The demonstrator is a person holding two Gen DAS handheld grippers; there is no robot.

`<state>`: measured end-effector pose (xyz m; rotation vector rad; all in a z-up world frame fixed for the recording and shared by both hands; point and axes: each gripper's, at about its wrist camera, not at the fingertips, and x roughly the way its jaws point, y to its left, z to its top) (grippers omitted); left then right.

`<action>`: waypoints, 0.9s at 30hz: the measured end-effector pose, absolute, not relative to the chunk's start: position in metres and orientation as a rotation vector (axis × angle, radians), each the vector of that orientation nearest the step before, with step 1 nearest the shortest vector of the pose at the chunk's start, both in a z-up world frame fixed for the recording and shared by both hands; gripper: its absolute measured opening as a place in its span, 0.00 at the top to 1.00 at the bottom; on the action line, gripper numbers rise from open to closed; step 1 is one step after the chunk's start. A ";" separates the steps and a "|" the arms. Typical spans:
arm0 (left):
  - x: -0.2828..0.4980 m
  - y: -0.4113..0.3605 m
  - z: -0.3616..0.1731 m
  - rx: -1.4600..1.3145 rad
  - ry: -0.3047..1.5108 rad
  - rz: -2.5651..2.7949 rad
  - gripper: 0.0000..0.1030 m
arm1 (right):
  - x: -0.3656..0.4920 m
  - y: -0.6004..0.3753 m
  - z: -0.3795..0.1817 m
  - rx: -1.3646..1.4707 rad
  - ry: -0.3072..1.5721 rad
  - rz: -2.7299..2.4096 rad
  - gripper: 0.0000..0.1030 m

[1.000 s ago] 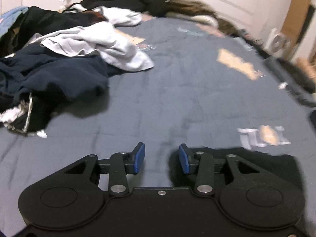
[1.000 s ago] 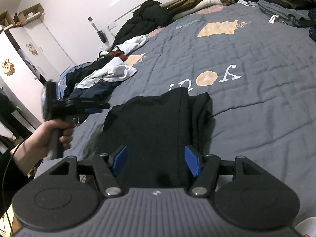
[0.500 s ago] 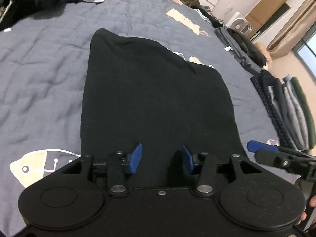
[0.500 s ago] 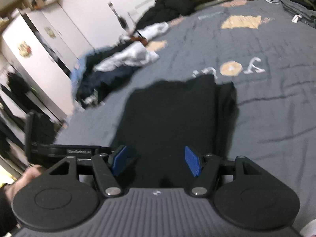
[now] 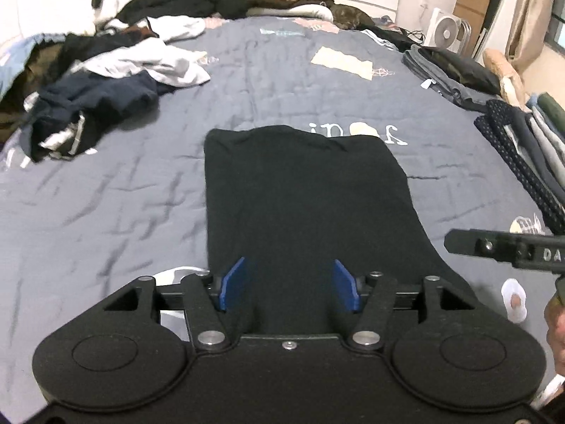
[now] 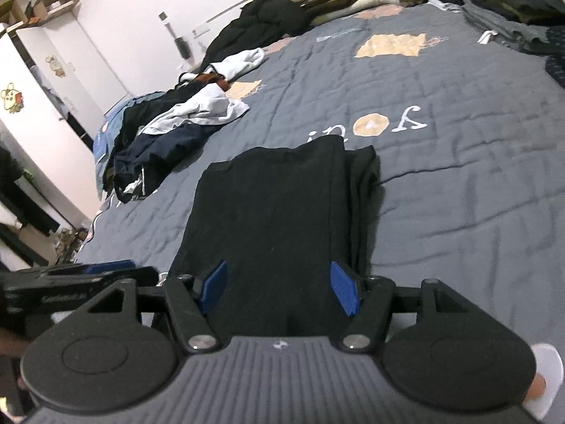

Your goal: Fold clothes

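With both tongs, left (image 5: 289, 284) just widened and right (image 6: 279, 288), spread and empty above the black garment (image 5: 303, 205), its near hem is best pinched at both corners evenly.

You've swung your left claw (image 5: 289, 285) from the loose clothes pile (image 5: 95, 81) onto the black folded garment (image 5: 303, 205), its jaws just opening wider, empty.

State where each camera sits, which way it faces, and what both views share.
Left wrist: on the left gripper, facing up the bed over the black garment; the right gripper shows at right.
Right wrist: on the right gripper, same heading; the left gripper shows at left.
Shared: garment, unfolded clothes pile.
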<state>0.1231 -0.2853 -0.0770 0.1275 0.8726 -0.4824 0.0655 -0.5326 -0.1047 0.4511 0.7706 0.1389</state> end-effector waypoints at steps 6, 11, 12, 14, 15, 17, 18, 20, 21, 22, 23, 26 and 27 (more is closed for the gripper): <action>0.078 -0.274 -0.052 0.102 0.864 -0.468 0.43 | 0.037 -0.517 -0.082 0.445 0.802 0.141 0.38; 0.046 -0.267 -0.035 0.091 0.852 -0.458 0.42 | 0.008 -0.505 -0.058 0.393 0.799 0.156 0.38; 0.040 -0.265 -0.032 0.088 0.851 -0.455 0.42 | 0.002 -0.503 -0.053 0.389 0.796 0.157 0.38; 0.028 -0.261 -0.026 0.086 0.846 -0.453 0.42 | -0.008 -0.501 -0.043 0.386 0.788 0.159 0.38; 0.023 -0.259 -0.024 0.088 0.841 -0.450 0.41 | -0.014 -0.500 -0.038 0.387 0.784 0.159 0.38; 0.011 -0.256 -0.018 0.091 0.831 -0.444 0.37 | -0.022 -0.497 -0.030 0.374 0.783 0.152 0.38; 0.006 -0.254 -0.016 0.093 0.827 -0.442 0.37 | -0.028 -0.494 -0.025 0.360 0.775 0.151 0.38; -0.005 -0.250 -0.011 0.095 0.821 -0.434 0.37 | -0.039 -0.491 -0.020 0.339 0.772 0.149 0.38; -0.011 -0.248 -0.009 0.097 0.820 -0.431 0.37 | -0.045 -0.490 -0.018 0.339 0.772 0.148 0.38; -0.016 -0.246 -0.007 0.101 0.818 -0.430 0.37 | -0.051 -0.489 -0.017 0.340 0.772 0.147 0.38; -0.022 -0.245 -0.005 0.106 0.813 -0.430 0.37 | -0.057 -0.488 -0.015 0.339 0.772 0.147 0.38; -0.038 -0.241 0.002 0.116 0.797 -0.430 0.36 | -0.074 -0.486 -0.010 0.329 0.767 0.142 0.38; -0.043 -0.240 0.003 0.118 0.792 -0.430 0.36 | -0.078 -0.484 -0.008 0.325 0.761 0.143 0.38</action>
